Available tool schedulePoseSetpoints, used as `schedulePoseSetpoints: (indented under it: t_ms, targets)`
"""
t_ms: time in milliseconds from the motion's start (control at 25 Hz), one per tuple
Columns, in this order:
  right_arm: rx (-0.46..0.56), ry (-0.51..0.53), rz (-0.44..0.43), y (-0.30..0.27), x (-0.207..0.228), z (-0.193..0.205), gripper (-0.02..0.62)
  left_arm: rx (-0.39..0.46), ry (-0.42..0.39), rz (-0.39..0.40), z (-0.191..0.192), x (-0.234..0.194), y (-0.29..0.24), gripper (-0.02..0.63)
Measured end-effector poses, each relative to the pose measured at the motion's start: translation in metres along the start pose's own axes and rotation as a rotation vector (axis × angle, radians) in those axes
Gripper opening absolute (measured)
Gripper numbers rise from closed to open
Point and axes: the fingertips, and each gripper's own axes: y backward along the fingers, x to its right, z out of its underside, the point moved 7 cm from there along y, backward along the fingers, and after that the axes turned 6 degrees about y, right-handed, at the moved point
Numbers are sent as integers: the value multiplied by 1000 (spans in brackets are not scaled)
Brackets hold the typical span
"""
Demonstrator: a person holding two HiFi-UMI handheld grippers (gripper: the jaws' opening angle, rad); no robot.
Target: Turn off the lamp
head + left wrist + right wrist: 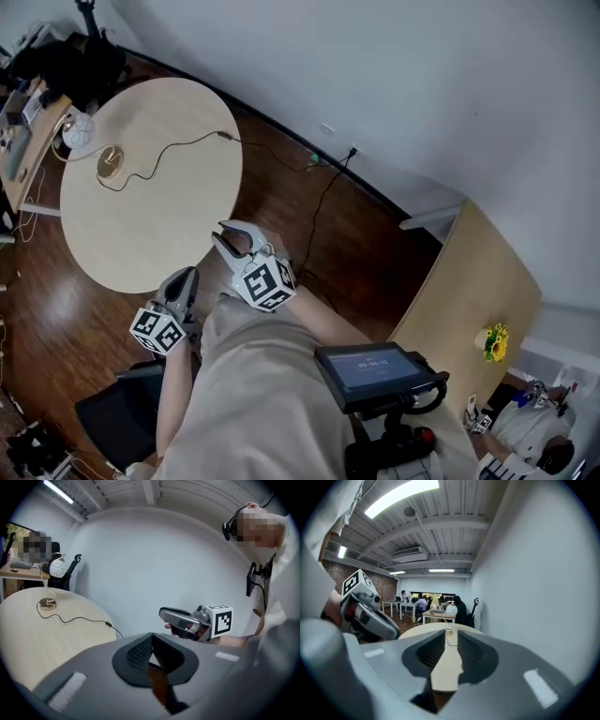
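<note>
The lamp has a white globe (78, 129) on a thin stem over a round brass base (110, 161), at the far left of the round pale table (178, 216). Its black cable (187, 142) runs off the table toward the wall. Both grippers hover off the table's near edge, far from the lamp. My left gripper (190, 274) has its jaw tips together and holds nothing; the lamp base (47, 603) lies far left of it. My right gripper (236, 234) stands open and empty, pointing along the table at the distant lamp globe (451, 608).
A wall socket (352, 150) takes the cable. A wooden desk (469, 281) with yellow flowers (494, 339) stands at the right. A black chair (122, 412) is at lower left, a cluttered desk (23, 122) beyond the lamp. People sit at far tables (412, 604).
</note>
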Motion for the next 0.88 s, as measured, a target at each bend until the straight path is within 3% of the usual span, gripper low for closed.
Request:
schedulePoseSetpoints:
  t_ms: [360, 880]
  targets:
    - [-40, -29, 100, -1, -6, -11, 78, -32, -87, 50, -25, -17, 23, -12]
    - [-90, -12, 107, -27, -56, -31, 75, -22, -61, 67, -25, -57, 77, -12]
